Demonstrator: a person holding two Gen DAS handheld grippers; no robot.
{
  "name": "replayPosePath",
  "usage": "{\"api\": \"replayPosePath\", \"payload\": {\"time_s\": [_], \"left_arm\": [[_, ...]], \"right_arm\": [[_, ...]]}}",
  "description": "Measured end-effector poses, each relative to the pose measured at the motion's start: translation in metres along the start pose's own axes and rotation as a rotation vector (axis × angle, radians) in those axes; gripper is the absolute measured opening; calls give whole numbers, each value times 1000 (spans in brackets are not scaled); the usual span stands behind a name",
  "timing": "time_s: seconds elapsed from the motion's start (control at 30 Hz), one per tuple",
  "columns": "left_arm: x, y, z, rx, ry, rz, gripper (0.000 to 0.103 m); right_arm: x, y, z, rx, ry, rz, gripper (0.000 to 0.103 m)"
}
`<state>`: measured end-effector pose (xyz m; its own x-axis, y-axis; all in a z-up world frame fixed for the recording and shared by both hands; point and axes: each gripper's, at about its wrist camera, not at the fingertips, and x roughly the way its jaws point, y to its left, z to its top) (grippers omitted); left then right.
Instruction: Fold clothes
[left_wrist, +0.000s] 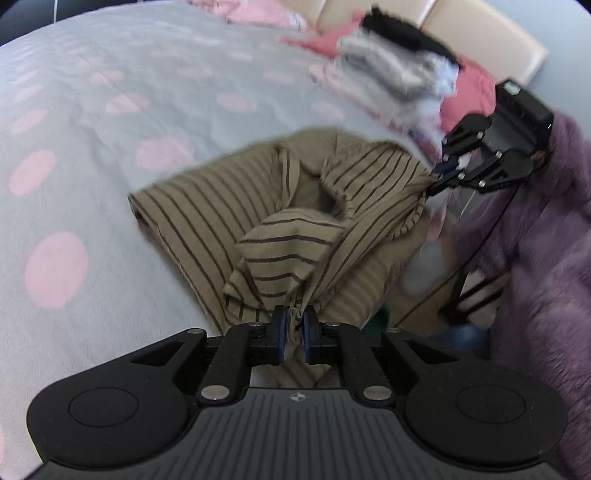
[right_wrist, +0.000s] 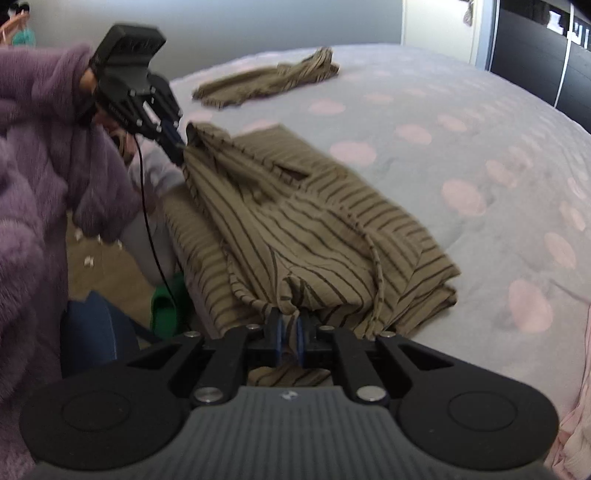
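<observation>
An olive-brown garment with dark stripes (left_wrist: 207, 206) (right_wrist: 332, 229) lies partly folded at the near edge of the bed. My left gripper (left_wrist: 293, 332) is shut on a bunched edge of it, and cloth shows between the blue pads. In the right wrist view the left gripper (right_wrist: 177, 147) lifts a corner of the garment off the bed. My right gripper (right_wrist: 290, 336) is shut on another edge, with striped cloth pinched between its pads. From the left wrist view the right gripper (left_wrist: 441, 177) pulls a corner taut to the right.
The grey bedspread with pink dots (left_wrist: 110, 110) (right_wrist: 480, 147) spreads around the garment. A second striped piece (right_wrist: 266, 81) lies farther back. A stack of folded clothes (left_wrist: 388, 74) sits near the beige headboard (left_wrist: 480, 29). Purple fuzzy sleeves (right_wrist: 37, 166) and a green slipper (right_wrist: 166, 310) are beside the bed.
</observation>
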<state>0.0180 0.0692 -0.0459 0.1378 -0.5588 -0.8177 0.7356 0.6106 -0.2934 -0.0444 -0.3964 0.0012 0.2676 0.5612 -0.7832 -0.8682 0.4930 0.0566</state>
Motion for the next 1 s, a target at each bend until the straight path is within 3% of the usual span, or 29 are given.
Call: {"api": "replayPosePath", "payload": {"time_s": [0.2, 0.3, 0.37, 0.43, 0.57, 0.67, 0.77, 0.93, 1.0], "left_arm": [[-2, -14, 0, 36, 67, 48, 19], [-13, -25, 0, 72, 69, 86, 34], [-24, -34, 2, 103, 47, 104, 43], [-38, -39, 4, 123, -5, 120, 44], [-50, -54, 16, 169, -106, 128, 49], [-35, -71, 27, 262, -98, 131, 49], [-11, -80, 34, 333, -33, 110, 49], [12, -61, 35, 290, 60, 81, 41], [11, -53, 34, 255, 58, 50, 29]], "right_arm": [[5, 13, 4, -32, 57, -34, 30], [2, 22, 8, -66, 81, -62, 44], [-4, 29, 11, -107, 91, -75, 44], [-14, 35, 14, -137, 78, -83, 44], [-35, 25, 26, -97, -34, -116, 44], [-33, 8, 38, -42, -68, -151, 44], [-20, -7, 47, -24, -47, -167, 44], [2, -28, 47, 2, -18, -108, 37], [8, -29, 45, -2, -12, -107, 13]]}}
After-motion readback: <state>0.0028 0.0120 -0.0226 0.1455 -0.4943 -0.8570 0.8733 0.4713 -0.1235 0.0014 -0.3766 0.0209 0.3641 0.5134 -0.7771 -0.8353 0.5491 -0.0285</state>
